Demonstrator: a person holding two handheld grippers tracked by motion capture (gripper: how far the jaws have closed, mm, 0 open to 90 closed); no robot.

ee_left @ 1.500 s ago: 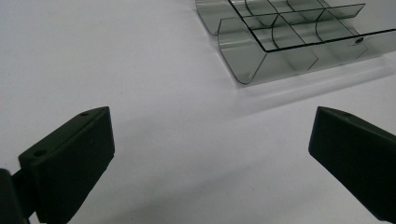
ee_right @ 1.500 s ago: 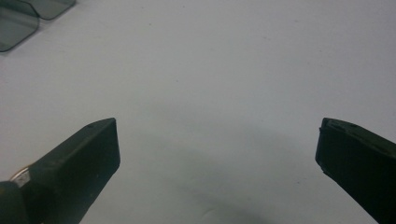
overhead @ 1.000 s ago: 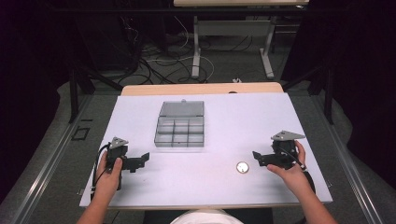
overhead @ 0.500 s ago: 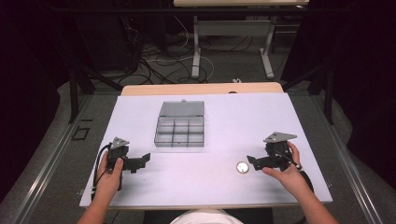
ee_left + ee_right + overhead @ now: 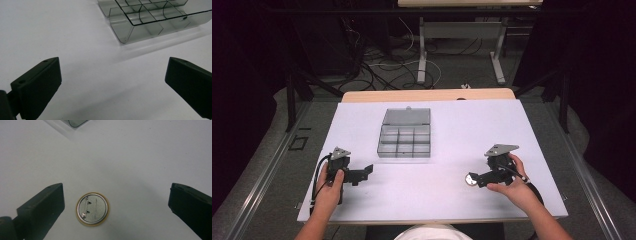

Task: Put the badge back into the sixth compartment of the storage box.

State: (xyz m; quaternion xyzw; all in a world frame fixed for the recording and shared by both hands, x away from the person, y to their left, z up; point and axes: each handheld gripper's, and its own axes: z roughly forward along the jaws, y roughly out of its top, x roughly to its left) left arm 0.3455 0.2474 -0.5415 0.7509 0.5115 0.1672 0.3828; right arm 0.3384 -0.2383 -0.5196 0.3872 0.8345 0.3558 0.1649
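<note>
**on the white table, a pin badge sits between wide jaws**

near the front right of the table [image 5: 447,125], a round pin badge [image 5: 92,209] lies face down, its metal back and clasp turned up and a thin yellow rim around the edge. the right gripper [image 5: 116,211] has its jaws spread wide to either side of the badge, which lies closer to the left jaw in the right gripper view, just beside it but not touching. from the high view the badge [image 5: 471,180] lies right at the tip of that gripper [image 5: 479,178].

the left gripper [image 5: 112,88] is at the front left, jaws wide apart over bare table. a clear plastic box [image 5: 150,17] with small compartments, lid open, sits ahead of it, well apart from the badge.
</note>
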